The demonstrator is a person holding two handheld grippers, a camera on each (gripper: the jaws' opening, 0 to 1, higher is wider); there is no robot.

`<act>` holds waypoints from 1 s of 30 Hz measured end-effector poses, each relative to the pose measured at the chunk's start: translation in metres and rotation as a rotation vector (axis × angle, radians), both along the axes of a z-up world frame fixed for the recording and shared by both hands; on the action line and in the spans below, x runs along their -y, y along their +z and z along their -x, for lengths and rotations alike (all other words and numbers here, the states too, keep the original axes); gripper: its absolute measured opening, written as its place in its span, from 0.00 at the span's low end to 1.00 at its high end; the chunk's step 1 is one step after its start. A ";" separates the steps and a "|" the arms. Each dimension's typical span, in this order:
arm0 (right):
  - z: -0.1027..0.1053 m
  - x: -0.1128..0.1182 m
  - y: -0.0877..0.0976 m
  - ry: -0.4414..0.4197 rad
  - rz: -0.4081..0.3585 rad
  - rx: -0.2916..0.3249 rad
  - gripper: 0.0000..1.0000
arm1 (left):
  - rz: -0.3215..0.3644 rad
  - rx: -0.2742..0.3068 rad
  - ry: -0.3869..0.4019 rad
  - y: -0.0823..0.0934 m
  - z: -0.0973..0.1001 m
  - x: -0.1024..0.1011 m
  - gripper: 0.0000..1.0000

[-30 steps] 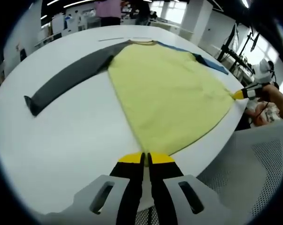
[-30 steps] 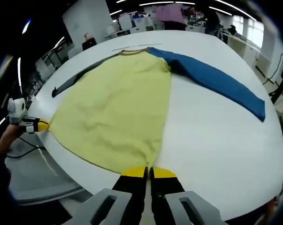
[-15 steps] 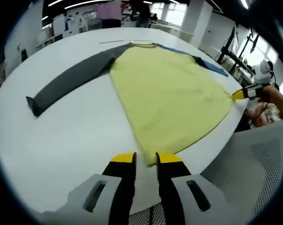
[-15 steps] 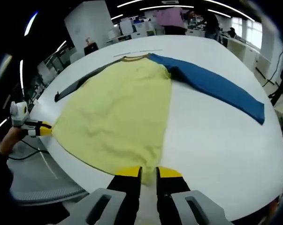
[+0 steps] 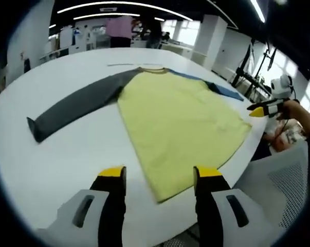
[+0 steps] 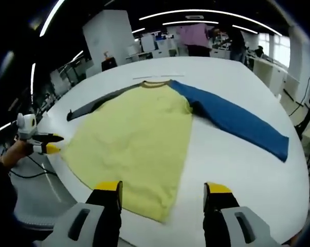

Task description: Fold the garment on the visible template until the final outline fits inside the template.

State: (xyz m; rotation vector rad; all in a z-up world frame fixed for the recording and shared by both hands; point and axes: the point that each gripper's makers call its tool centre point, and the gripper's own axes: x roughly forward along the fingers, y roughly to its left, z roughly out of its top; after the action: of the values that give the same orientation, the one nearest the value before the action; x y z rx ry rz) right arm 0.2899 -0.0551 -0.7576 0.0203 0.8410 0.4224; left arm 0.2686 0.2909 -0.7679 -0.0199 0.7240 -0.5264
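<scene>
Open-plan office w/ strip lights; white bench point(image 5: 67, 154) carries yellow shirt point(image 5: 178, 116) spread flat, grey sleeve point(image 5: 75, 105) one side, blue sleeve point(image 6: 237, 121) other. No readable writing. Left gripper point(image 5: 160, 175) and right gripper point(image 6: 165, 188) fingers spread wide, holding nothing, just above the hem corners.

Both grippers' jaws opened, releasing the garment point(image 5: 180, 116) hem.

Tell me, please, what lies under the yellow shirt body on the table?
The yellow shirt body lies flat on the white table. Whatever is directly beneath the cloth is covered, so no template outline can be seen there.
</scene>
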 end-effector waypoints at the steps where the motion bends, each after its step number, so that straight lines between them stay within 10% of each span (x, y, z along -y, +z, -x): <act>1: -0.002 0.001 0.002 -0.003 -0.006 0.009 0.67 | 0.003 0.014 -0.004 0.002 -0.001 0.001 0.55; 23: -0.058 0.084 0.028 -0.175 0.033 0.119 0.84 | 0.045 0.171 -0.076 0.024 -0.020 0.016 0.98; 30: -0.074 0.119 0.024 -0.242 0.067 0.137 0.83 | 0.047 0.210 -0.098 0.029 -0.026 0.019 0.99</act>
State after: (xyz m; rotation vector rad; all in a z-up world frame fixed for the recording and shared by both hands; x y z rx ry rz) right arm 0.3642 -0.1745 -0.7339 0.0298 0.7068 0.1659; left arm 0.2942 0.2720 -0.7386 0.0266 0.5092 -0.6292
